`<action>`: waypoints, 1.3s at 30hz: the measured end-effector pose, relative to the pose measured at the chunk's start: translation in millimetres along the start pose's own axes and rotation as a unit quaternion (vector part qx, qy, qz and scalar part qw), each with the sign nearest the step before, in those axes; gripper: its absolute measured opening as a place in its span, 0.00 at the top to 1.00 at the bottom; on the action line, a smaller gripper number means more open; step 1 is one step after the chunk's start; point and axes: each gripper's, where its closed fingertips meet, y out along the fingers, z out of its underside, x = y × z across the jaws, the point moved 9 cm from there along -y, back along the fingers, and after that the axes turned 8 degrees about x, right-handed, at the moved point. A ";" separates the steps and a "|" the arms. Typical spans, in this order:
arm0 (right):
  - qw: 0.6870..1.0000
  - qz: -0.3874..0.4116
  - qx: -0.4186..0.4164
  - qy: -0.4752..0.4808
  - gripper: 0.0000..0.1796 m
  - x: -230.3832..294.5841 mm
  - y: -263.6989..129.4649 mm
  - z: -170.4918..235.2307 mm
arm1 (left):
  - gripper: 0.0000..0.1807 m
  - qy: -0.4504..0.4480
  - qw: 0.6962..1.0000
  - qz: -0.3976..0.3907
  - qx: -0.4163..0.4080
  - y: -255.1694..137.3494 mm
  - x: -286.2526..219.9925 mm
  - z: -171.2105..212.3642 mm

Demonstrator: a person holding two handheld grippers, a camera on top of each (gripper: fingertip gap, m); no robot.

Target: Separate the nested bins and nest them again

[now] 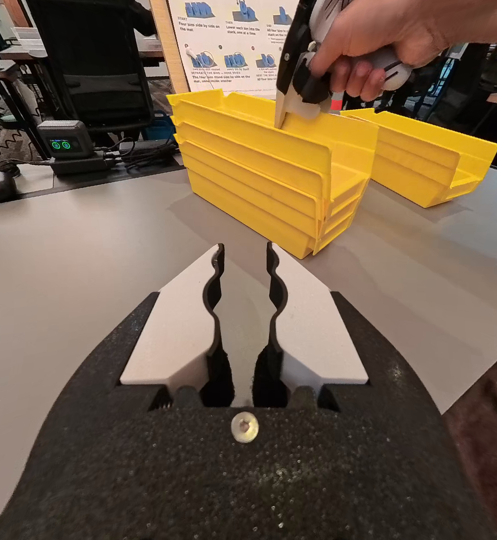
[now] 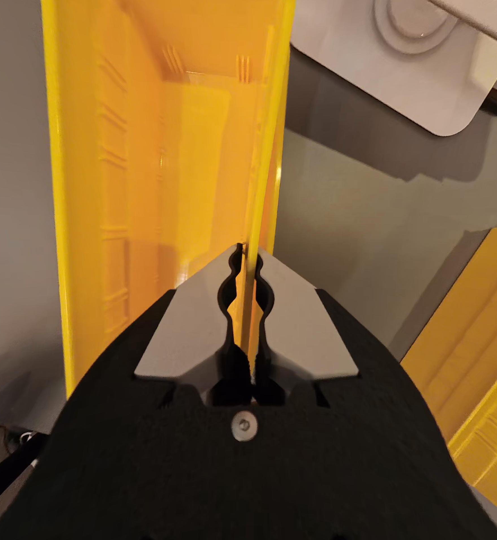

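Observation:
A stack of nested yellow bins (image 1: 259,187) stands on the grey table (image 1: 95,248), just ahead of my left gripper (image 1: 245,248). That gripper is open and empty, low over the table. A hand holds my right gripper (image 1: 281,124) above the stack, reaching down onto the top bin's long side wall (image 1: 256,137). In the right wrist view my right gripper (image 2: 248,248) is shut on that thin yellow wall (image 2: 266,175), looking down into the top bin (image 2: 153,146). Another yellow bin (image 1: 425,166) stands apart to the right; it also shows in the right wrist view (image 2: 475,336).
A white instruction board (image 1: 227,43) stands behind the stack. Black chargers and cables (image 1: 66,146) lie at the table's far left, with a black chair (image 1: 95,58) behind. A white plastic base (image 2: 402,73) sits beyond the held bin. The table edge (image 1: 460,380) runs close on my right.

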 end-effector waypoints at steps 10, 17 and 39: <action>0.982 -0.160 -0.097 -0.006 0.75 -20.3 -28.0 26.2 | 0.85 -0.015 1.000 0.006 -0.002 -1.3 5.6 0.3; 0.961 -0.225 -0.152 0.054 0.70 -81.6 -54.1 37.6 | 0.85 -0.011 1.000 0.000 0.007 1.8 6.4 1.8; 0.975 0.002 0.074 0.210 0.98 -319.9 11.4 134.9 | 0.85 -0.026 0.999 0.005 0.027 6.8 12.1 7.0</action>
